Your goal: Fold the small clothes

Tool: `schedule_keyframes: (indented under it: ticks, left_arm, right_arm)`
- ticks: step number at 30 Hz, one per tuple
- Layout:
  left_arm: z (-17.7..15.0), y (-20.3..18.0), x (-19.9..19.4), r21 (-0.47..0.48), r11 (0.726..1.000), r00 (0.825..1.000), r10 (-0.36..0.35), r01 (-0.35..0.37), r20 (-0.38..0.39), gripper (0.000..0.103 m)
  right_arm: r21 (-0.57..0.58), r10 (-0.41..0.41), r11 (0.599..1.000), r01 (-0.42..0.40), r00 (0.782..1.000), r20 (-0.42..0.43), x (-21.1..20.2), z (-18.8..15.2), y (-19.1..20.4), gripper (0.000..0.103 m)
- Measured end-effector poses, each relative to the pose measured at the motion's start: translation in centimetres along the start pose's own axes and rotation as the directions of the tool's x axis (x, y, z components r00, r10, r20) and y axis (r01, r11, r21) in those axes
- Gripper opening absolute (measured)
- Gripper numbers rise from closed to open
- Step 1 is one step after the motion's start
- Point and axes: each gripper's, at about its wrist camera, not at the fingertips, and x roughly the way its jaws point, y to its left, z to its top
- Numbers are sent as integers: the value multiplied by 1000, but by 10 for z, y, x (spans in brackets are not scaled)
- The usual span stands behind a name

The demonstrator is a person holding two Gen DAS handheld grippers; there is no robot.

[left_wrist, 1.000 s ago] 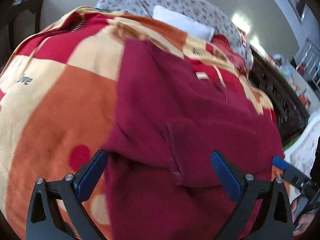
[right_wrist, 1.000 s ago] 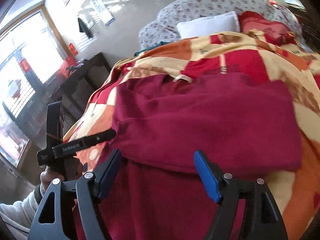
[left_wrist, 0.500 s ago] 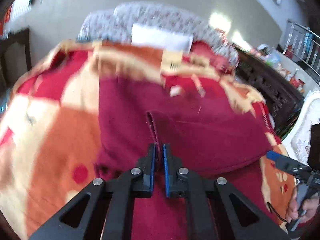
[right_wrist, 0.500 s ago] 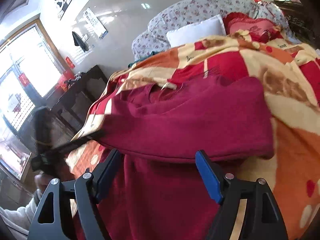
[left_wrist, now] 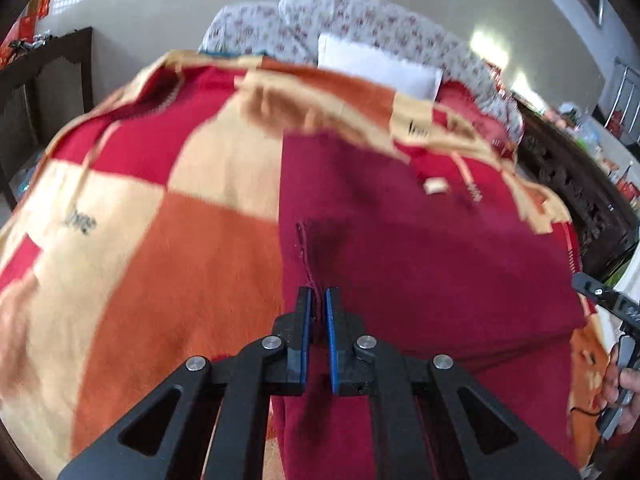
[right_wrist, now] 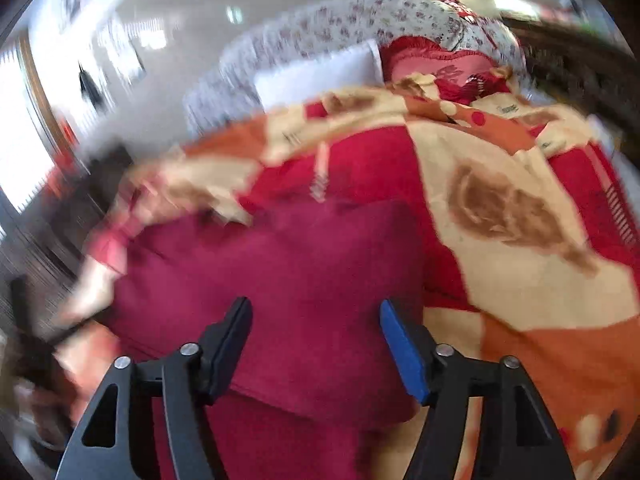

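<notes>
Maroon fleece garment (left_wrist: 420,264): left gripper (left_wrist: 316,320) fingers pinch its raised fold; right gripper (right_wrist: 316,344) fingers spread.

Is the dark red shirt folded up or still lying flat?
Partly folded. The dark red shirt has one layer doubled over itself, its fold edge crossing near the open right gripper. The left gripper pinches a raised edge.

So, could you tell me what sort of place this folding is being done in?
Most likely a home living room or bedroom. The maroon garment lies on a checked blanket, with a floral cushion and white pillow behind, and dark carved wooden furniture alongside.
</notes>
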Motion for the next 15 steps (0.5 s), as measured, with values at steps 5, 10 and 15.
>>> schedule_keyframes:
  ticks: [5, 10, 15]
  left_arm:
    - [-7, -4, 6, 21, 1000, 1000, 17, -17, -2, 8]
    - [-5, -7, -5, 36, 999, 999, 37, -38, 24, 21]
    - [-14, -12, 9, 62, 997, 999, 54, -53, -7, 42]
  right_arm:
    - [-37, -82, 996, 82, 997, -2, -3, -2, -2, 60]
    - [-130, -19, 991, 20, 1000, 8, -35, -17, 25, 61]
    - [-187, -117, 976, 108, 992, -39, -6, -40, 21, 61]
